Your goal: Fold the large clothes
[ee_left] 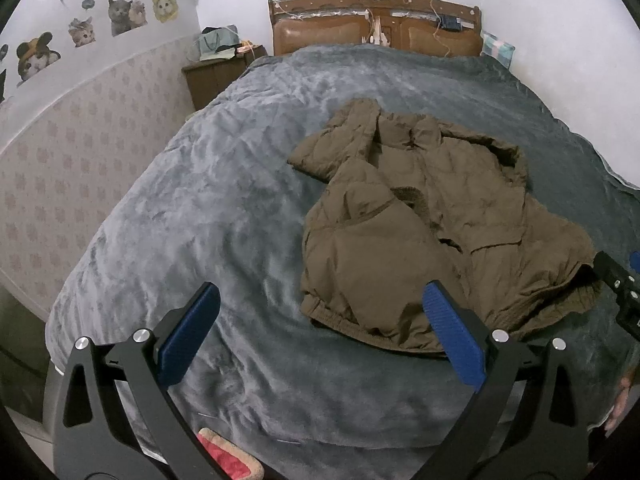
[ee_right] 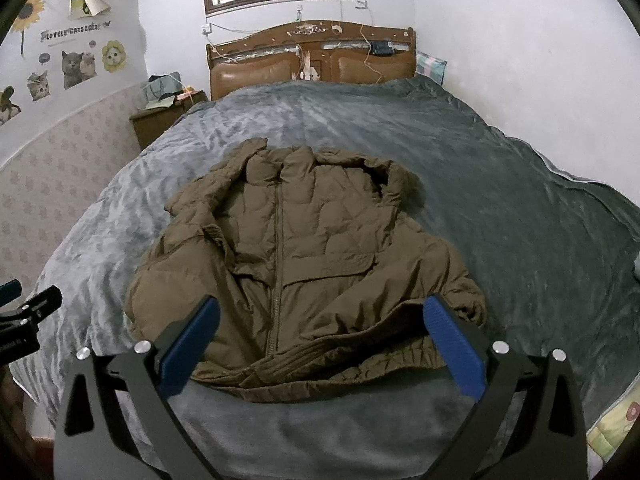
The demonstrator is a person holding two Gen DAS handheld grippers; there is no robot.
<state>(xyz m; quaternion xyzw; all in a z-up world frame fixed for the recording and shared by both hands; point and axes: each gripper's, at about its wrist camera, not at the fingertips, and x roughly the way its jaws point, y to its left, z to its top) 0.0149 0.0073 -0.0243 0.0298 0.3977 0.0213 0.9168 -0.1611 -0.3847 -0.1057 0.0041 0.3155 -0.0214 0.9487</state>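
Left gripper and right gripper with blue-padded black fingers spread apart, empty, above near bed edge. Beyond: olive-brown quilted hooded jacket front-up, zipped, rumpled on grey plush blanket. No folds visible yet; apparently all left to do. Farthest: carved wooden headboard.

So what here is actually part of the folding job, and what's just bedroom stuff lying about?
Part of the job:
- brown padded jacket, spread on the grey blanket
- left gripper, fingers apart, holding nothing
- right gripper, fingers apart, holding nothing

Just lying about:
- nightstand with clutter on top
- wooden headboard
- cat stickers on the wall
- checked pillow
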